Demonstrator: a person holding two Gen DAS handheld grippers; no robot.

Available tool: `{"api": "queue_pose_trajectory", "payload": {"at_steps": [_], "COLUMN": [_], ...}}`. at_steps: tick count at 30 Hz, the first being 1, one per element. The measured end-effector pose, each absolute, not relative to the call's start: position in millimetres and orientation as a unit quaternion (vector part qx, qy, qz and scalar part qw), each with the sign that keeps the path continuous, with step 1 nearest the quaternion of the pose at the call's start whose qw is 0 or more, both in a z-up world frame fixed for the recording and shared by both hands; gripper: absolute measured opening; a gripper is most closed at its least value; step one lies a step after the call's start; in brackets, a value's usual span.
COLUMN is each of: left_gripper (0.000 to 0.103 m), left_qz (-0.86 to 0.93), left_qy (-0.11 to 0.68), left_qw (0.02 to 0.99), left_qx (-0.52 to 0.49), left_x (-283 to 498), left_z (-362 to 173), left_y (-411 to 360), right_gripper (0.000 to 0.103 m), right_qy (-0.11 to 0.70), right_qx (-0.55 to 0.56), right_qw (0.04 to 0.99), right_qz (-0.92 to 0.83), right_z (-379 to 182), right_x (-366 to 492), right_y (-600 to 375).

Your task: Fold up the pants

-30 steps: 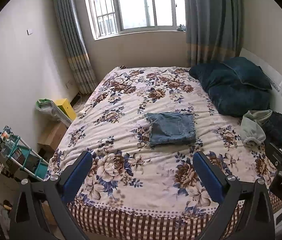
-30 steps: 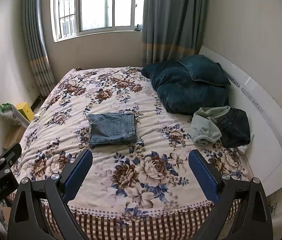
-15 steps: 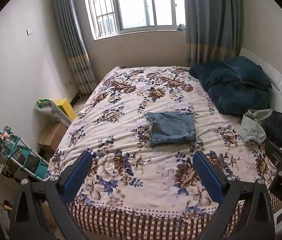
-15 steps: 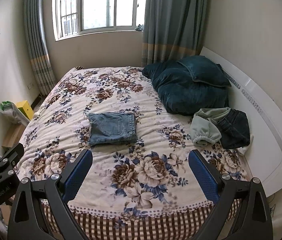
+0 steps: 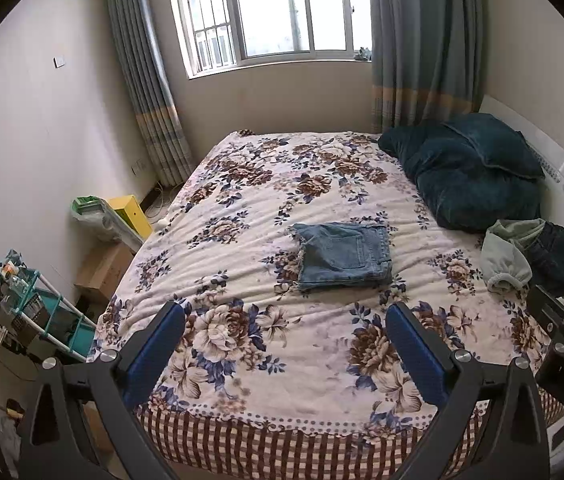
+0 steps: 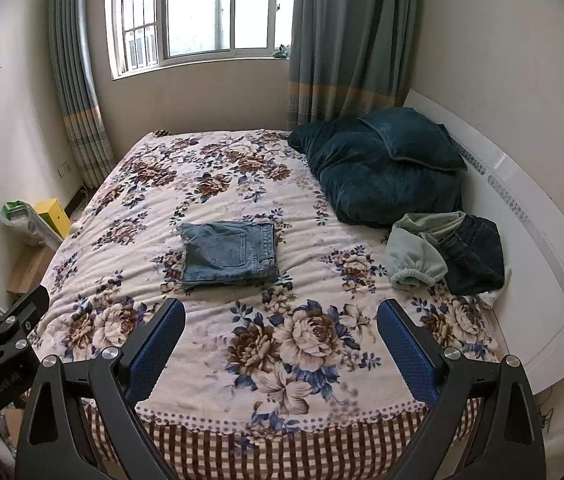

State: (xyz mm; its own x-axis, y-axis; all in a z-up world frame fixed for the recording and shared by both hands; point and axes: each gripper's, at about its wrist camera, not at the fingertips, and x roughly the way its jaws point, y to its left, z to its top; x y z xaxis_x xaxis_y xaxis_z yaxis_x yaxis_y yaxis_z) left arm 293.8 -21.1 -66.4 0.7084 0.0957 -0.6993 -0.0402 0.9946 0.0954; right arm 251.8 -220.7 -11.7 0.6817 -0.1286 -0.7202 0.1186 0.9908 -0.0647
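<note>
One folded denim pants [image 5: 344, 256] lies mid-bed [image 5: 242, 184], square and flat; two grippers, left [image 5: 286, 332] and right [image 6: 280, 328], gape empty at the bed's foot.

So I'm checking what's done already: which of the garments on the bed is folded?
The light blue denim pair in the middle of the bed, a flat, squared rectangle. The pale green garment and the dark jeans by the headboard lie crumpled together.

Folded pants [image 5: 344, 255] mid-bed [image 5: 242, 352], clothes pile [image 5: 530, 254] right, pillows [image 5: 470, 176] behind

Both wrist views side by side off the bed's [image 5: 282, 360] foot edge, facing the window [image 6: 202, 12], sharing the whole bedspread
</note>
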Motion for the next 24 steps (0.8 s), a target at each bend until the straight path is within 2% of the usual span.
{"api": "queue_pose_trajectory", "payload": {"at_steps": [24], "left_gripper": [0.103], "left_qz": [0.036], "left_qy": [0.374], "left_qw": [0.926], "left_qx": [0.036], "left_x": [294.2], "left_z": [-62.9], "left_y": [-22.9], "right_gripper": [0.099], "right_qy": [0.396], "right_qx": [-0.004], "right_qw": [0.916], "right_qz": [-0.060], "right_z": [-10.3], "right_x": [256.9], "right_y": [-216.2]}}
